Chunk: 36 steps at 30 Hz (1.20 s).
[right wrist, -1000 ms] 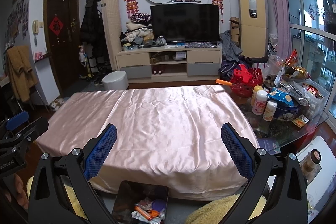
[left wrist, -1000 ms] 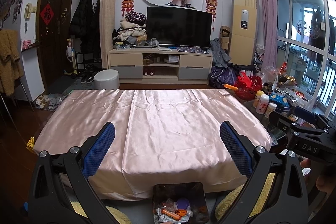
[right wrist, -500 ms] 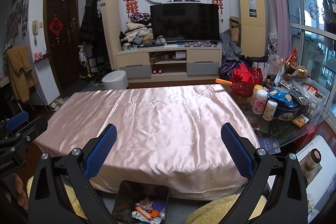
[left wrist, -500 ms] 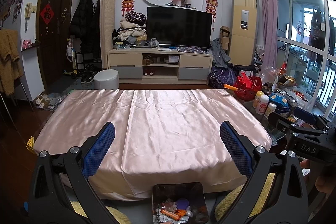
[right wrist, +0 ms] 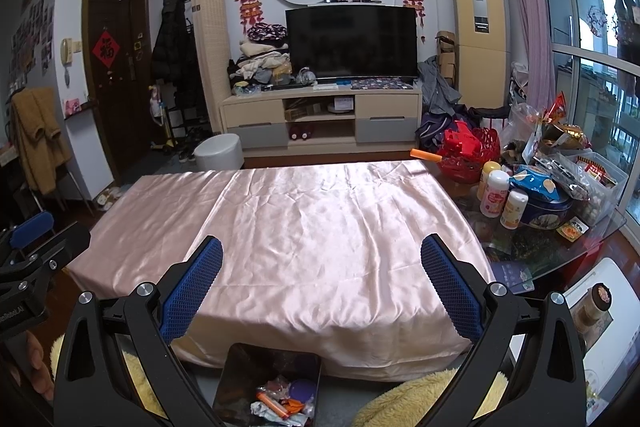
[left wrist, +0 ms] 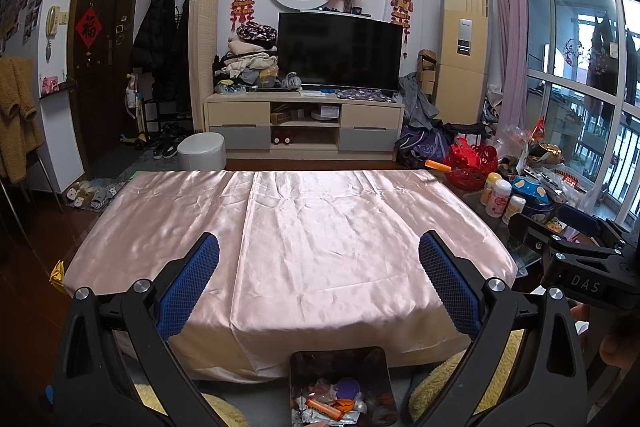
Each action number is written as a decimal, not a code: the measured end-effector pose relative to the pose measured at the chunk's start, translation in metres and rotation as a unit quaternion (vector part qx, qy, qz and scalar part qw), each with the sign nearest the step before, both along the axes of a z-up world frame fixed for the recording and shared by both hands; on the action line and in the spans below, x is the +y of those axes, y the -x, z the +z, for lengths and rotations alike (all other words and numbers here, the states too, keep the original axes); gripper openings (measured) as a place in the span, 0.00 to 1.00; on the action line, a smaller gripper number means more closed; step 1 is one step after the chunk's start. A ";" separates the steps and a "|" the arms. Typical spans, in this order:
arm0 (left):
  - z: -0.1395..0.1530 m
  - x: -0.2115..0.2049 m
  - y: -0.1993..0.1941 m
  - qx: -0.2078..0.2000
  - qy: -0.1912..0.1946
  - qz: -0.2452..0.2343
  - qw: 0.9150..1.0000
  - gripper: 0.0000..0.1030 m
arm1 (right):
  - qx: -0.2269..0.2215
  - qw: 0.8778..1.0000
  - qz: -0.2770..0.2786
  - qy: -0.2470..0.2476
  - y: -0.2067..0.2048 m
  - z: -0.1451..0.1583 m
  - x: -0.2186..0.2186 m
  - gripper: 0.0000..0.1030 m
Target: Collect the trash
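Hovering: left gripper [left wrist: 319, 277] and right gripper [right wrist: 322, 277] both spread wide and empty above the desk's near edge.
Bin [left wrist: 342, 387]: at 6 o'clock on the floor, against the desk front, placed for easy drops; dark, square, glossy walls.
Trash [right wrist: 282, 405]: crumpled wrappers and an orange tube lie inside the bin.
Cloth [left wrist: 304, 235]: pink satin, creased, shiny, draped over the desk; bare of litter.
Judgement: collection looks finished.

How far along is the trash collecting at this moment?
Looks finished or nearly so: the bin on the floor holds wrappers and scraps, and the pink cloth on the table shows no litter. The left gripper and right gripper are open, holding nothing. Nothing obvious remains.
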<state>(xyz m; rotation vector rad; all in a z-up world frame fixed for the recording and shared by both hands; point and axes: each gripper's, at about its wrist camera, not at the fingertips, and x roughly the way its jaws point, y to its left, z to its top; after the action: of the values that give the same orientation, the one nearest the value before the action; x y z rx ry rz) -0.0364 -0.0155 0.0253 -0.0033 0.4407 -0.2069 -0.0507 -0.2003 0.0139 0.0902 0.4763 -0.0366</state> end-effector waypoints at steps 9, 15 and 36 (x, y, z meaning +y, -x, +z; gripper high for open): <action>0.000 0.000 0.000 0.000 0.000 0.001 1.000 0.92 | 0.001 1.000 -0.002 0.000 0.001 -0.001 0.000 0.97; -0.002 0.000 -0.003 0.009 0.009 0.002 1.000 0.92 | 0.003 1.000 -0.003 0.000 0.000 -0.001 0.000 0.97; -0.019 0.005 -0.033 0.041 0.017 0.026 0.999 0.92 | 0.026 1.000 -0.002 -0.006 -0.030 -0.018 -0.007 0.97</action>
<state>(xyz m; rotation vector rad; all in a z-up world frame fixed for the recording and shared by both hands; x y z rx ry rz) -0.0037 -0.0106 0.0061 -0.0566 0.5190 -0.1632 -0.0212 -0.2074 -0.0038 0.1016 0.5279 -0.0395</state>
